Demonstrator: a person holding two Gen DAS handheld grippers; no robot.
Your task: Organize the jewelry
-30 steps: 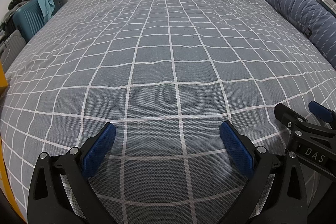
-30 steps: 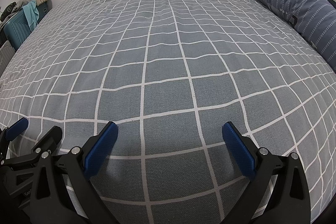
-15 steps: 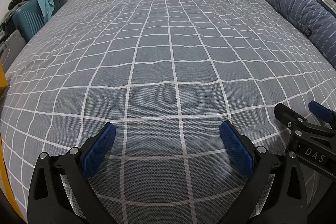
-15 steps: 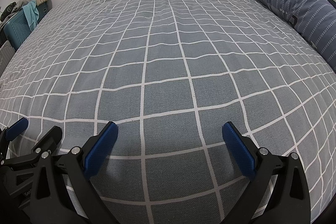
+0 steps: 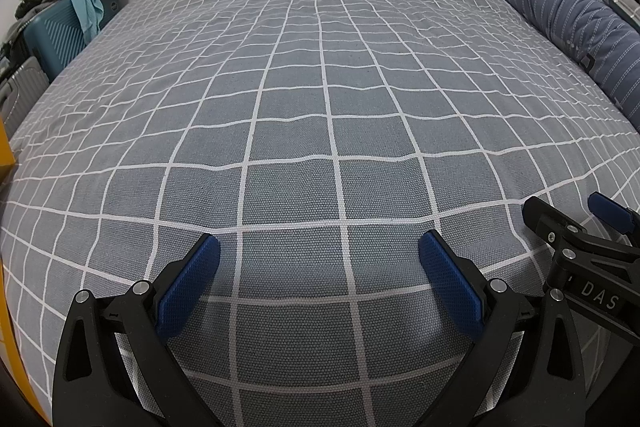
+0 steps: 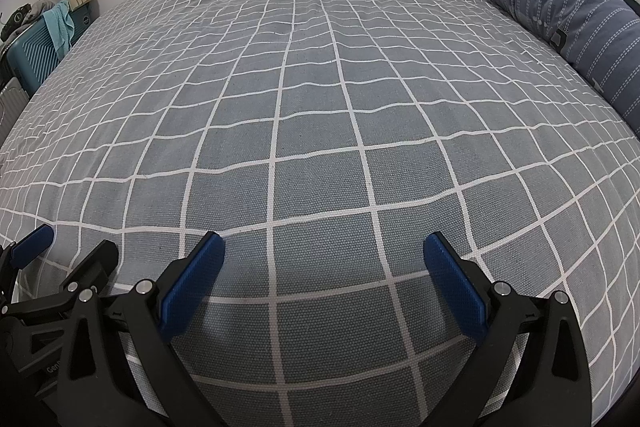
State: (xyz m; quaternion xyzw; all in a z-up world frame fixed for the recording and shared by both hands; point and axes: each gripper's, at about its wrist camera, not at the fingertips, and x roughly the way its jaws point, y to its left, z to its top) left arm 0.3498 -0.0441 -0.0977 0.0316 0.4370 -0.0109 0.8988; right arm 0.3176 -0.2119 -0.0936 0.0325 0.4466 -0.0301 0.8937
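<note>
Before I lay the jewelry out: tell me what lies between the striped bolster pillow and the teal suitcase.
Only the grey checked bedsheet spans from the striped bolster pillow to the teal suitcase; both wrist views show that stretch bare, with no jewelry visible.

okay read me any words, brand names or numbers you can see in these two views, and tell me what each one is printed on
"DAS", cut off by the picture's edge: white letters on the black body of the right gripper, seen from the left wrist.
"Gen", cut off: on the body of the left gripper, seen from the right wrist.
Round logo on the teal suitcase: too small to read.
Small mark on the striped pillow: unreadable.
</note>
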